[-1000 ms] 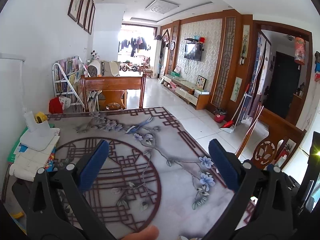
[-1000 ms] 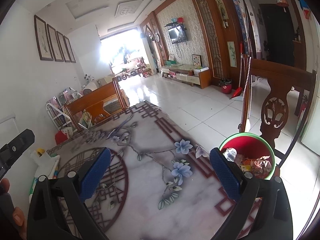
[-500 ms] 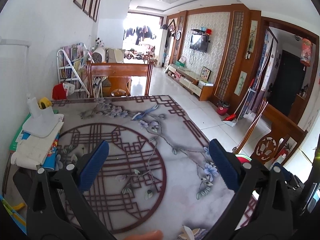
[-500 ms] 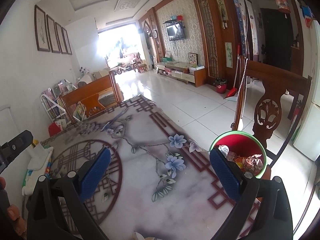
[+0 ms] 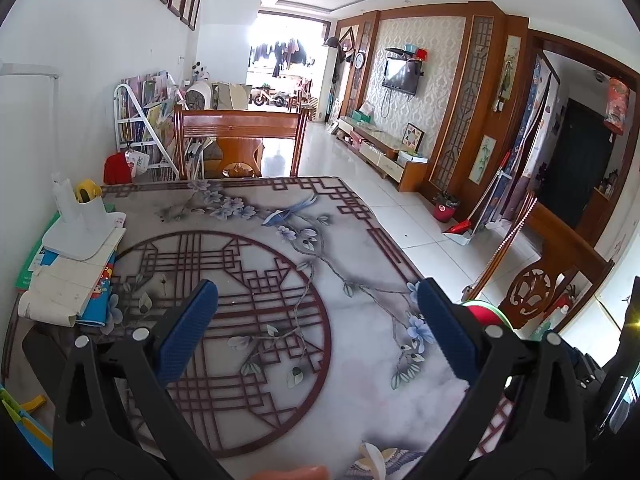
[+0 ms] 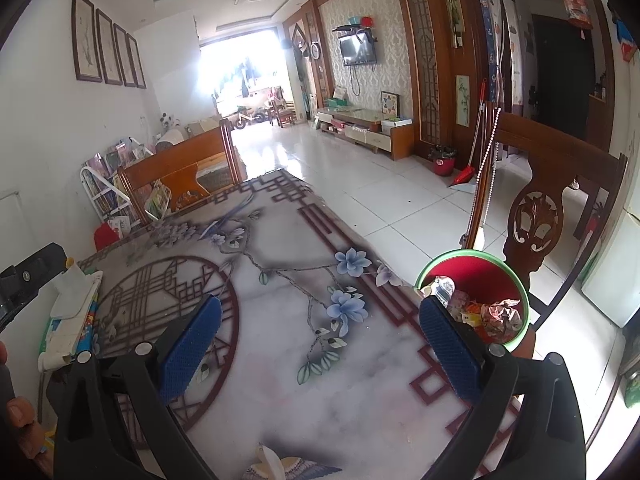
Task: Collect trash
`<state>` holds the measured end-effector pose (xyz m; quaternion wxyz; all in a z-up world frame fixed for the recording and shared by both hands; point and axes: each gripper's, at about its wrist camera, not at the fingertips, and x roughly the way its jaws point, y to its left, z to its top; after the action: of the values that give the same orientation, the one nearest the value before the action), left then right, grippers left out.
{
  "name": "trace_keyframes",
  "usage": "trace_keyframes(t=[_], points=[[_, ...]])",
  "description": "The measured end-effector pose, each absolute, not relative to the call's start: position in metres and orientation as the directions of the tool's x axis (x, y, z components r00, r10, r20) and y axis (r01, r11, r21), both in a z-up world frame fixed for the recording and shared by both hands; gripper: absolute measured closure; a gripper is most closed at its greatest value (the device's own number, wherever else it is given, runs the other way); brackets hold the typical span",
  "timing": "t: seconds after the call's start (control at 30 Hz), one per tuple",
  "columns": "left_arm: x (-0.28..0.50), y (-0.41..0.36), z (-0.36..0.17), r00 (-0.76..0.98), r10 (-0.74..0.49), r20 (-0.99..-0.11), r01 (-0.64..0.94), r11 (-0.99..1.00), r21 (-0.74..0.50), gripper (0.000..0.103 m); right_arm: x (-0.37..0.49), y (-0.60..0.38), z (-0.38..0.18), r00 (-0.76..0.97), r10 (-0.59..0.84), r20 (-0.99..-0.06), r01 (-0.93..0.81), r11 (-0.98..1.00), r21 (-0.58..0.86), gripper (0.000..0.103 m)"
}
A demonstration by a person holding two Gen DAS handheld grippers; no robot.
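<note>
Trash (image 6: pixel 486 312) fills the red bin with the green rim (image 6: pixel 520 280) off the table's (image 6: pixel 320 360) right edge, beside a carved chair (image 6: pixel 536 224). My right gripper (image 6: pixel 320 340) and left gripper (image 5: pixel 316 340) both hang over the patterned tabletop, jaws spread wide, holding nothing. A pale scrap (image 6: pixel 269 460) lies at the near edge.

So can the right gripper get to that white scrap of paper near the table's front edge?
Probably yes. The right gripper is open and empty, and the white scrap lies on the table just below it, with nothing between them.
</note>
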<state>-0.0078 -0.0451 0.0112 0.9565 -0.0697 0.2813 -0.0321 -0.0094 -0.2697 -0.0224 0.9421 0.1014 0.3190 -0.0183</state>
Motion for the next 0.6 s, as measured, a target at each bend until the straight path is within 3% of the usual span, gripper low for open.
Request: trace_keyframes(t=[0.6], points=[[-0.0044,-0.0489,0.0010,0.830,-0.095,-0.550,0.011,0.988,-0.154,0.005,-0.0022,-0.2703,-0.0297,0.775,0.043,-0.630,0.090,0.980,0.178,0.007]])
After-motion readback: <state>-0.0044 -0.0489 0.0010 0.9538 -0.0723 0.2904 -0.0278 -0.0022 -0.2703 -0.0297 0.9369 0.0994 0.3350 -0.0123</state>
